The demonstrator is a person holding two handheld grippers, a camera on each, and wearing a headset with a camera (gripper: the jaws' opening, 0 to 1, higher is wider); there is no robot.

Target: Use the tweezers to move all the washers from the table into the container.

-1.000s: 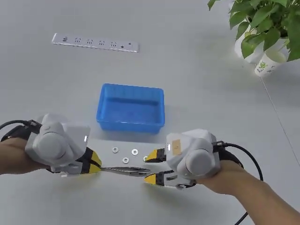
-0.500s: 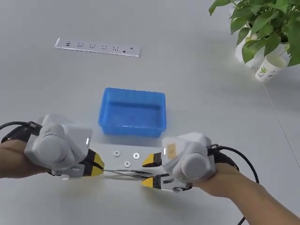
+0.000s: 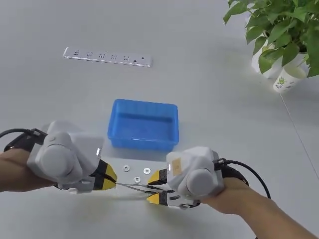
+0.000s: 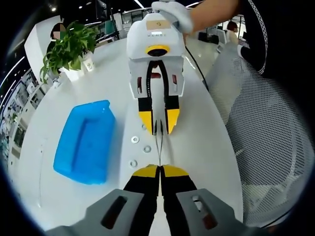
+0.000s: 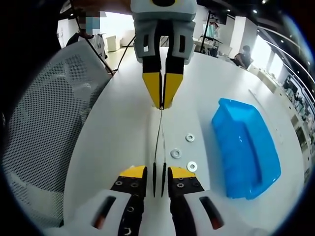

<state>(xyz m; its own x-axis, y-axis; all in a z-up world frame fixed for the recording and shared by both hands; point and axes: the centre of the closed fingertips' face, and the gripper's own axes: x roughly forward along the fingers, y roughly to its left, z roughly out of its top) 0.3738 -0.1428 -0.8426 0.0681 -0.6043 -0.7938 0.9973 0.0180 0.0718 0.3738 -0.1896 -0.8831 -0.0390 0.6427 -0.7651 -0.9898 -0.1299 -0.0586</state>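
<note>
1. The left hand-held gripper is pressed together on one end of the thin dark metal tweezers. The right gripper is spread, its yellow jaws flanking the other end.
2. The task looks barely begun: the blue rectangular plastic container appears empty.
3. Three small, flat, shiny metal ring washers lie on the smooth white tabletop, between container and tweezers, toward its near edge.

Three small silver metal washers lie just in front of one blue rectangular plastic container. In front of it too is one pair of thin metal tweezers. Beyond it lies one white power strip, and well to its right stands one leafy green potted plant.
</note>
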